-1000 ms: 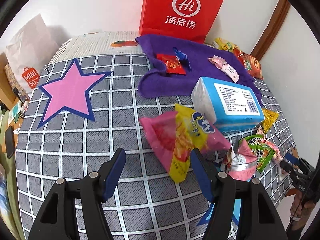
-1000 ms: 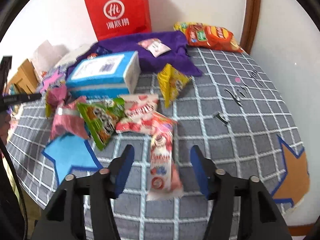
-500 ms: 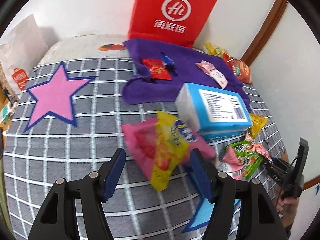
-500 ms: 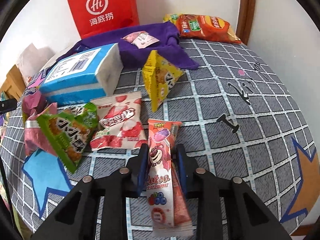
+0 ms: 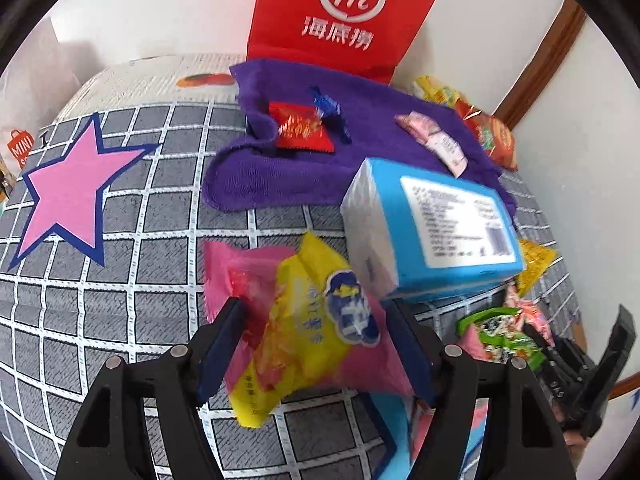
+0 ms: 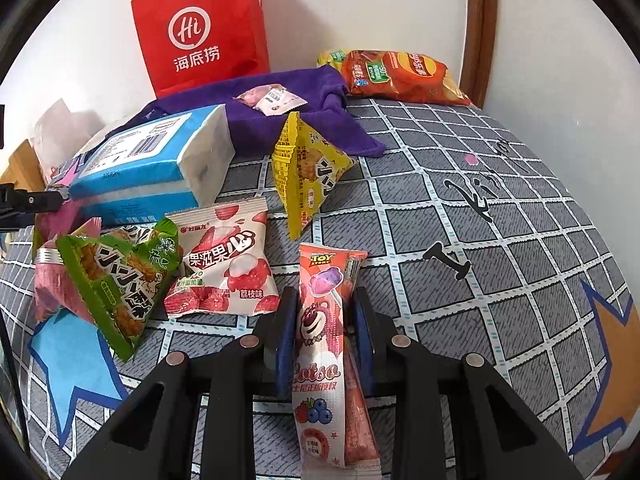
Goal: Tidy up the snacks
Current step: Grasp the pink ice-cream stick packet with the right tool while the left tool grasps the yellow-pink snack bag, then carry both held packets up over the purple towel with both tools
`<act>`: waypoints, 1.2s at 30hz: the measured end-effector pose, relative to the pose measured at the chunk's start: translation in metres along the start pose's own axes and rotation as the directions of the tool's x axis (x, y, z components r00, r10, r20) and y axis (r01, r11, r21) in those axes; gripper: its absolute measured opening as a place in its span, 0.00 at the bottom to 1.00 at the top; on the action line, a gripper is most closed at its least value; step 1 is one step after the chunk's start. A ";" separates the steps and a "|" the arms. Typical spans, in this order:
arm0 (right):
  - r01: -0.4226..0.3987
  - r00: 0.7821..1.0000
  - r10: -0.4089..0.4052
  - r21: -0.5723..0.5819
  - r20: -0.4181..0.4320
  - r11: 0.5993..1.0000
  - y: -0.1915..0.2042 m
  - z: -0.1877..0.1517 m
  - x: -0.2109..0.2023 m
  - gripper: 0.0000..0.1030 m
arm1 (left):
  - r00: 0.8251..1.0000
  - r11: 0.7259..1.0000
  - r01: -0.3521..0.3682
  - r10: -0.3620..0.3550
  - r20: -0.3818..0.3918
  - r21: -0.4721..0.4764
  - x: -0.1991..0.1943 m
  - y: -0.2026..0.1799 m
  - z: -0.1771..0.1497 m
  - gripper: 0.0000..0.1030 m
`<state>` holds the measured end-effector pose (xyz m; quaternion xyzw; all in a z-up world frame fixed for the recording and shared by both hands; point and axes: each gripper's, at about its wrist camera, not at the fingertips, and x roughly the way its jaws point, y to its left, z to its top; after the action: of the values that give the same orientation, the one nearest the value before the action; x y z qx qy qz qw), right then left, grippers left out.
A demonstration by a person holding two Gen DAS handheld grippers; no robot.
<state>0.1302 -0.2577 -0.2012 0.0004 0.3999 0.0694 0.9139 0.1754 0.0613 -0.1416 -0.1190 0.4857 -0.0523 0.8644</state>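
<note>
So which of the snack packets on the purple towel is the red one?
The flat red packet near the purple towel's left edge; beside it lies a blue twist-wrapped candy, and the pink-and-white packet sits farther right.

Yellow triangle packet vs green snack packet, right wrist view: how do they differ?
The yellow triangle packet is pyramid-shaped and stands up on the checked cloth, beside the purple towel. The green snack packet is flatter, tilted, leaning on a pink packet. Both carry similar black lettering.

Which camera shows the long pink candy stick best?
The right wrist view: the pink candy stick fills the middle, pinched by the right gripper, print readable. The left wrist view does not show it, only other snacks.
</note>
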 end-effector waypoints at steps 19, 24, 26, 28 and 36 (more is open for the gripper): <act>-0.042 0.999 0.041 0.050 0.013 0.998 -0.007 0.000 -0.013 0.23 | 0.997 0.997 -0.015 0.009 0.076 0.080 -0.036 0.003 -0.016 0.45; -0.031 0.999 0.029 0.044 0.041 0.999 -0.001 0.009 -0.035 0.23 | 0.994 0.998 0.006 -0.013 0.109 0.065 -0.055 0.007 -0.010 0.45; -0.030 0.998 0.028 0.036 0.053 0.999 0.002 0.015 -0.043 0.23 | 0.992 0.998 0.009 -0.017 0.123 0.064 -0.062 0.006 -0.005 0.45; -0.032 0.997 0.030 0.032 0.068 0.999 0.005 0.026 -0.053 0.23 | 0.991 0.998 0.010 -0.019 0.133 0.066 -0.067 0.005 0.001 0.45; -0.045 0.987 0.048 -0.023 0.153 0.999 0.021 0.089 -0.079 0.23 | 0.982 0.996 0.009 -0.026 0.188 0.093 -0.086 -0.009 0.037 0.45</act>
<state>0.1398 -0.2422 -0.0819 0.0060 0.3277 0.0944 0.9400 0.1619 0.0759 -0.0501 -0.0876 0.3975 -0.0707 0.9107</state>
